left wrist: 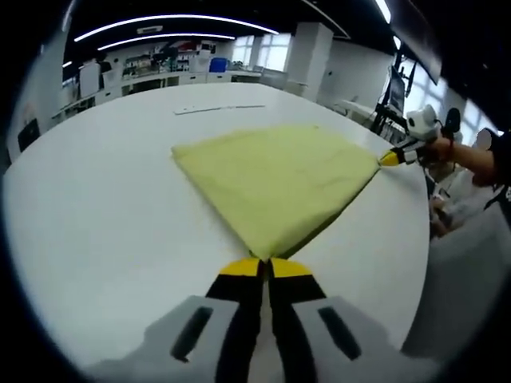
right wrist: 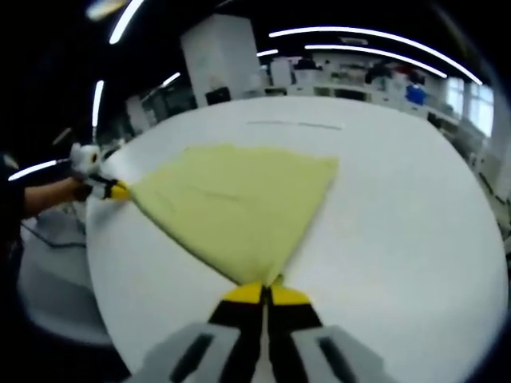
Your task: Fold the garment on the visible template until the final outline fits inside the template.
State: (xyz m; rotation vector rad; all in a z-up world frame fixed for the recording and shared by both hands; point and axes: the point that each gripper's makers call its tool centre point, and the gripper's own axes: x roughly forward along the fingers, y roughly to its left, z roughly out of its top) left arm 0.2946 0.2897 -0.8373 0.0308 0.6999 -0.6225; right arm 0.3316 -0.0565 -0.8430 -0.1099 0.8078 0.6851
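Tension is what this step seems to need: the left gripper [left wrist: 267,267] and right gripper [right wrist: 265,294] are each clenched on a corner of the yellow-green garment [left wrist: 275,179], so both should travel level and together to keep the cloth taut. It lies flat and smooth on the white table [left wrist: 104,215], near the edge closest to the person, folded into a rough four-sided shape.

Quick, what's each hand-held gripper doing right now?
Left hand-held gripper: closed on a corner of the yellow-green garment.
Right hand-held gripper: closed on another corner of the garment.
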